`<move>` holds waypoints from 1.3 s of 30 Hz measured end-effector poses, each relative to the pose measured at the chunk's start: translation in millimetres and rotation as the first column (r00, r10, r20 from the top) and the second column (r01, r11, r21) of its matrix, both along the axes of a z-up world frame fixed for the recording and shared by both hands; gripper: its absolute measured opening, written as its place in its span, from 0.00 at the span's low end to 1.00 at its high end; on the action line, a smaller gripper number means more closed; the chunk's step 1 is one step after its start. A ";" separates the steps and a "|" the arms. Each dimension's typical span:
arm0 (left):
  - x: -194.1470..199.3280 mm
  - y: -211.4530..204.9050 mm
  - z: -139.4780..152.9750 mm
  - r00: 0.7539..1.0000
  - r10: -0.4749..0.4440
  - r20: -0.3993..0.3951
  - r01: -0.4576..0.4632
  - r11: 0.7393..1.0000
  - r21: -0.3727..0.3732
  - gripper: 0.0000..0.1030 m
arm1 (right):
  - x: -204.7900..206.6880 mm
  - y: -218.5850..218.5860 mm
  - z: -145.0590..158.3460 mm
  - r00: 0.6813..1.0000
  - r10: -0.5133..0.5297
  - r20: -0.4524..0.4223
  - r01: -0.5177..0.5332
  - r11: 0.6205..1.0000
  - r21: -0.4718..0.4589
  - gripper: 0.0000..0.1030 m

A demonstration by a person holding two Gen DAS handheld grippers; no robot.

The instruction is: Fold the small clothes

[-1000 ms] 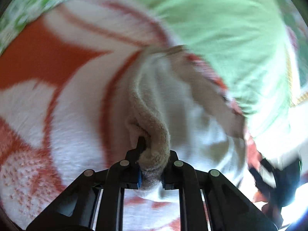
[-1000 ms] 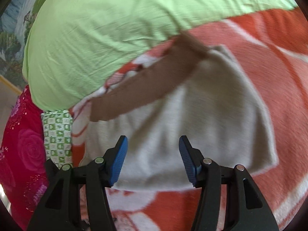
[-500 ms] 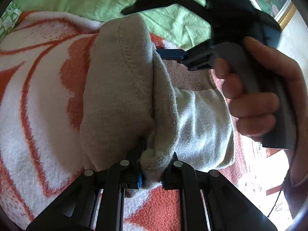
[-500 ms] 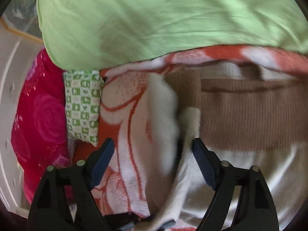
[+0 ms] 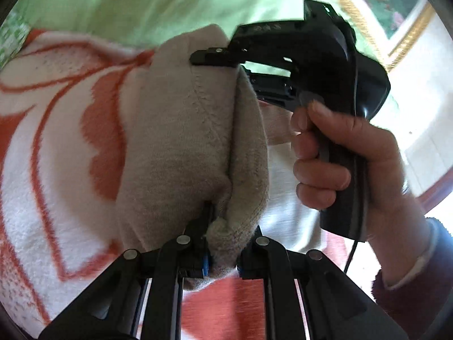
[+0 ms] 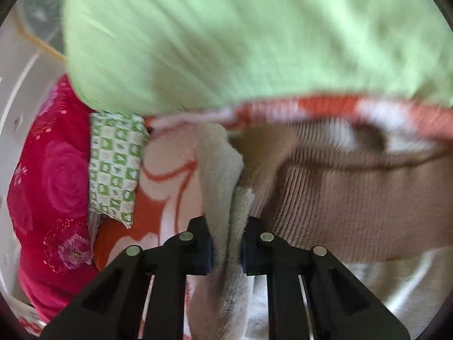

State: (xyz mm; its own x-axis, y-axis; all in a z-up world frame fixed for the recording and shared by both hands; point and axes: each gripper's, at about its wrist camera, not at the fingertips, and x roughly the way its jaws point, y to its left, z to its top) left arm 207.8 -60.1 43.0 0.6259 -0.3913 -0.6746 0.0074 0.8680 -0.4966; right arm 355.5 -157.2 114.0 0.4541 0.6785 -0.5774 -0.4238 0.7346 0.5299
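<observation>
A small beige fleece garment with a brown ribbed waistband lies bunched on an orange and white blanket. My left gripper is shut on a folded edge of the garment near the bottom of its view. My right gripper is shut on another folded edge of the same garment. In the left wrist view the right gripper reaches in from the right, held by a hand, and grips the garment's far edge.
A light green pillow lies behind the garment. A green checked cloth and a pink rose-patterned cloth lie at the left. A gold picture frame shows at the upper right.
My right gripper has closed on the garment's edge; a second ago it hung open over the flat garment. My left gripper has kept its hold and drawn the fold over.
</observation>
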 end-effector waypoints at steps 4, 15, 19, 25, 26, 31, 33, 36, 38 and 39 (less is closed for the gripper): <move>10.7 -53.0 14.8 0.994 -0.098 0.038 0.098 0.995 -0.007 0.12 | -24.1 -76.0 23.9 0.994 -0.088 0.063 0.086 0.996 0.038 0.15; 53.7 -167.8 -34.1 0.973 -0.218 -0.069 0.225 0.968 0.112 0.12 | -39.0 -209.0 -44.9 0.962 -0.274 -0.012 0.275 0.961 0.030 0.15; 56.9 -176.9 -29.2 0.976 -0.210 -0.064 0.217 0.966 0.139 0.12 | -37.3 -212.0 -41.4 0.966 -0.260 0.010 0.259 0.964 0.054 0.15; 38.9 -198.4 -34.8 0.967 -0.232 -0.103 0.247 0.954 0.172 0.15 | -17.6 -213.9 -55.8 0.972 -0.237 -0.009 0.237 0.971 0.014 0.16; 38.7 -201.0 -38.1 0.962 -0.246 -0.116 0.264 0.949 0.175 0.20 | -16.0 -218.9 -60.7 0.970 -0.242 -0.024 0.243 0.970 0.006 0.19; 10.0 -194.6 -38.0 0.937 -0.324 -0.130 0.340 0.931 0.129 0.45 | -41.6 -252.1 -65.7 0.941 -0.337 -0.041 0.339 0.940 0.052 0.50; -6.2 -181.8 -32.7 0.939 -0.322 -0.120 0.335 0.935 0.113 0.45 | -63.6 -264.4 -66.5 0.923 -0.385 -0.019 0.385 0.920 0.066 0.62; -15.6 -148.7 -28.4 0.952 -0.274 -0.137 0.289 0.952 0.098 0.62 | -83.8 -271.9 -75.3 0.918 -0.394 -0.048 0.397 0.912 0.101 0.73; -20.8 -121.0 -28.7 0.965 -0.211 -0.154 0.227 0.969 0.096 0.64 | -97.6 -271.7 -83.0 0.916 -0.398 -0.056 0.402 0.910 0.103 0.74; -20.9 -109.3 -29.4 0.968 -0.187 -0.167 0.204 0.975 0.091 0.64 | -102.8 -269.4 -84.2 0.912 -0.407 -0.049 0.410 0.907 0.094 0.74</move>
